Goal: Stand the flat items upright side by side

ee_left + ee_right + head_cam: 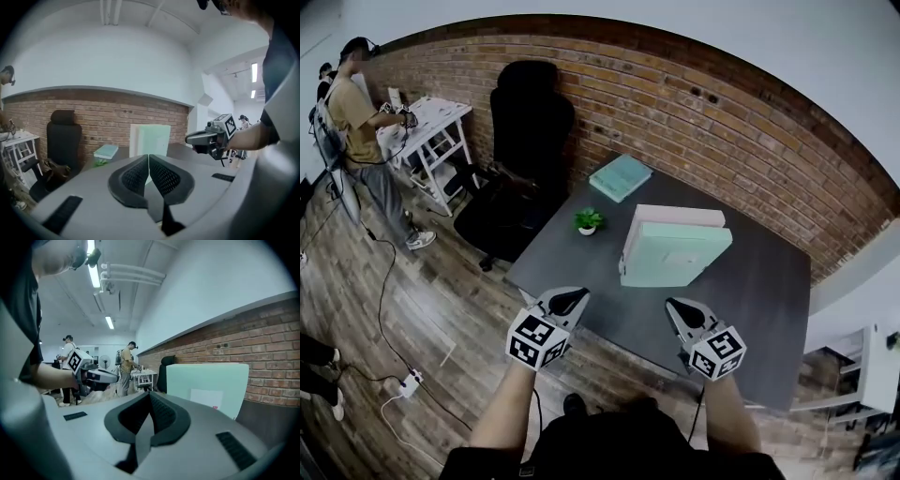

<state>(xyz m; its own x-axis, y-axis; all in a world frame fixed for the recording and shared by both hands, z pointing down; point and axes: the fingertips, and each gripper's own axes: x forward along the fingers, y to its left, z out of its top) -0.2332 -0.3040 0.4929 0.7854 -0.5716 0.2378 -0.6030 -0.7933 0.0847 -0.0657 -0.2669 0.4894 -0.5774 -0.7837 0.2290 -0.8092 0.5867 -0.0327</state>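
Note:
Two large flat items stand upright side by side on the dark grey table [769, 281]: a mint green one [680, 255] in front and a pale pinkish one [680, 216] close behind it. A third, teal flat item [621, 176] lies flat at the table's far corner. My left gripper [577, 297] and right gripper [676, 307] hover over the table's near edge, short of the upright pair. Both are shut with nothing between the jaws. The left gripper view shows the mint item [152, 139] beyond the closed jaws [149, 161]; the right gripper view shows it [206, 383] to the right of its jaws [151, 401].
A small potted plant [588, 221] sits left of the upright pair. A black office chair [520, 141] stands at the table's far left corner. A person [361, 122] works at a white table further left. Cables and a power strip [408, 382] lie on the floor.

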